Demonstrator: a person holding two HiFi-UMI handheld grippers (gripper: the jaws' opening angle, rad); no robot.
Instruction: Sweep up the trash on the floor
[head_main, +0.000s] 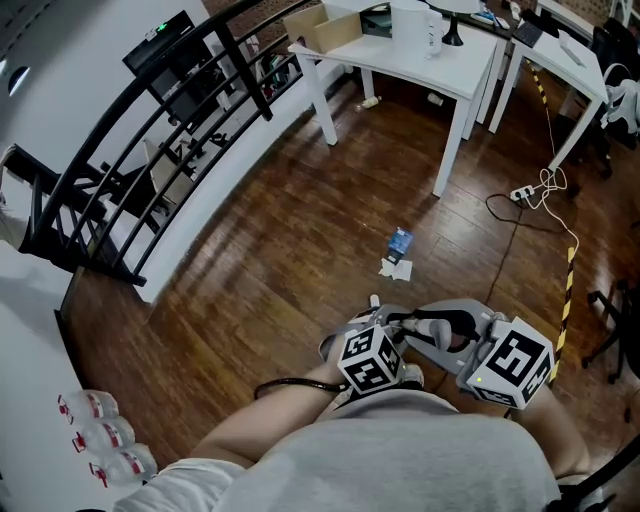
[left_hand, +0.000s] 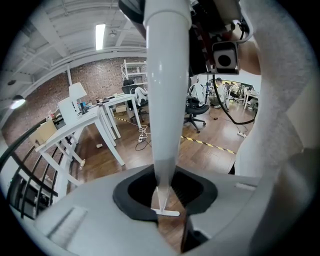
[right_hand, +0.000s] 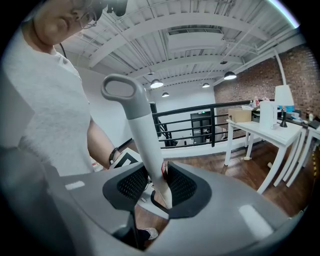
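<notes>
The trash lies on the brown wood floor in front of me: a blue packet (head_main: 400, 240) and a crumpled white scrap (head_main: 395, 268) just below it. Both grippers are held close to my body, well short of the trash. My left gripper (head_main: 385, 322) (left_hand: 164, 200) is shut on a grey tapering handle (left_hand: 167, 90) that runs upward between its jaws. My right gripper (head_main: 452, 332) (right_hand: 161, 186) is shut on a grey handle with a loop at its top (right_hand: 131, 102). The lower ends of the handles are hidden, so I cannot tell whether this is one tool or two.
White tables (head_main: 470, 75) stand at the back, with a cardboard box (head_main: 322, 30) on one. A black railing (head_main: 150, 130) runs along the left. A power strip with cables (head_main: 530, 192) and yellow-black tape (head_main: 568, 285) lie at the right. Water bottles (head_main: 100, 440) sit at the lower left.
</notes>
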